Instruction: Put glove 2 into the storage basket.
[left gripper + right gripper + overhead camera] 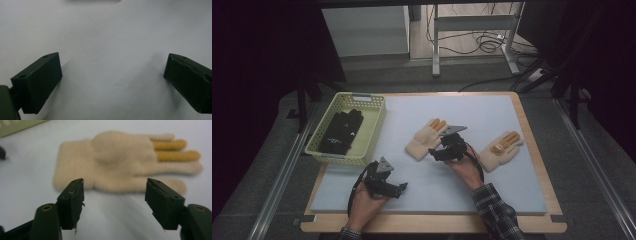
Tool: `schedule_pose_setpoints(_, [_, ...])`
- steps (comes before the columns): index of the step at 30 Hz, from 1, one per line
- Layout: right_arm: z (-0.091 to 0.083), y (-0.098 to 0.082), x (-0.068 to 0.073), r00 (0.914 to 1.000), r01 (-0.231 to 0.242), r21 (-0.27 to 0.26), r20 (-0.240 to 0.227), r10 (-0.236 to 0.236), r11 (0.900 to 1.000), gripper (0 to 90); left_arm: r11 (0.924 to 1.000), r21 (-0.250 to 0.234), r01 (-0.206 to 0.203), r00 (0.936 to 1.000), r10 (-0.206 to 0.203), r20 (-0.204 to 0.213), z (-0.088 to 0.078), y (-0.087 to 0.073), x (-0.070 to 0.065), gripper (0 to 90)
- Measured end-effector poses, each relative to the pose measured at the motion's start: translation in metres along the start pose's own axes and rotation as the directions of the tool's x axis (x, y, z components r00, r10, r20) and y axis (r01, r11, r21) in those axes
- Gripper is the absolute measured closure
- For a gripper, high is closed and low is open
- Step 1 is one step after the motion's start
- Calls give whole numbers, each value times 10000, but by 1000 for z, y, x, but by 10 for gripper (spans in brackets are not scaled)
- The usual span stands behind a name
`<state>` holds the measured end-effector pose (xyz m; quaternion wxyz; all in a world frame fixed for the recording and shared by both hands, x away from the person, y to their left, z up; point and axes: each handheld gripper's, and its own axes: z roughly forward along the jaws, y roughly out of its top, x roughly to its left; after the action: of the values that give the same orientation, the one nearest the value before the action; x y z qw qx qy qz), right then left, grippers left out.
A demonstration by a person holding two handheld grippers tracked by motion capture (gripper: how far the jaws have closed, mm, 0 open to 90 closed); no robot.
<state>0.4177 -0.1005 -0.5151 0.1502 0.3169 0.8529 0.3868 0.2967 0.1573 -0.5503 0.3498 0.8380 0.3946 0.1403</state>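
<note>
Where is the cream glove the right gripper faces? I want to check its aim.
In the high view the cream glove lies flat mid-mat, just left of the right gripper, between the yellow basket and the second cream glove.

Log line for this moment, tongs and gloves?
left tongs: open, empty | right tongs: open, facing cream glove | second cream glove: on mat

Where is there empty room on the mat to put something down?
Bare mat stretches behind the two beige gloves, and along the near edge right of the left hand-held gripper. It's crowded around the gloves and the right hand-held gripper.
</note>
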Motion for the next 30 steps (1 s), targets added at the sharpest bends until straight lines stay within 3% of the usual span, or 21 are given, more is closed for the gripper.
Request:
schedule_pose_setpoints(5, [18,19,-5,9993,-270,-120,246,273,9996,238,10000,10,-15,10000,15,-3,0,0,0,17])
schedule_pose_setpoints(13, [54,36,-4,9976,-499,181,486,490,9986,186,10000,-10,17,10000,-17,9,0,0,0,17])
schedule_pose_setpoints(16, [68,35,-4,9961,-150,363,880,118,9992,204,10000,-10,6,10000,-6,8,0,0,0,17])
schedule_pose_setpoints(17, [70,35,-4,9961,-97,327,879,68,9994,272,10000,-11,8,10000,-8,8,0,0,0,17])
schedule_pose_setpoints(18, [70,35,-4,9961,-97,327,879,68,9994,272,10000,-11,8,10000,-8,8,0,0,0,17])
schedule_pose_setpoints(19, [69,36,-1,9960,163,411,869,-198,9990,422,10000,-9,16,10000,-16,8,0,0,0,17])
schedule_pose_setpoints(20, [69,36,-1,9960,163,411,869,-198,9990,422,10000,-9,16,10000,-16,8,0,0,0,17])
schedule_pose_setpoints(21, [67,37,4,9938,459,628,988,-519,9970,505,10000,-7,14,10000,-14,8,0,0,0,17])
schedule_pose_setpoints(28, [50,39,8,9923,1059,601,578,-1094,9926,540,10000,15,-26,10000,26,18,0,0,0,18])
schedule_pose_setpoints(30, [29,39,10,9896,1416,276,205,-1422,9895,537,10000,48,-61,10000,61,13,0,0,1,18])
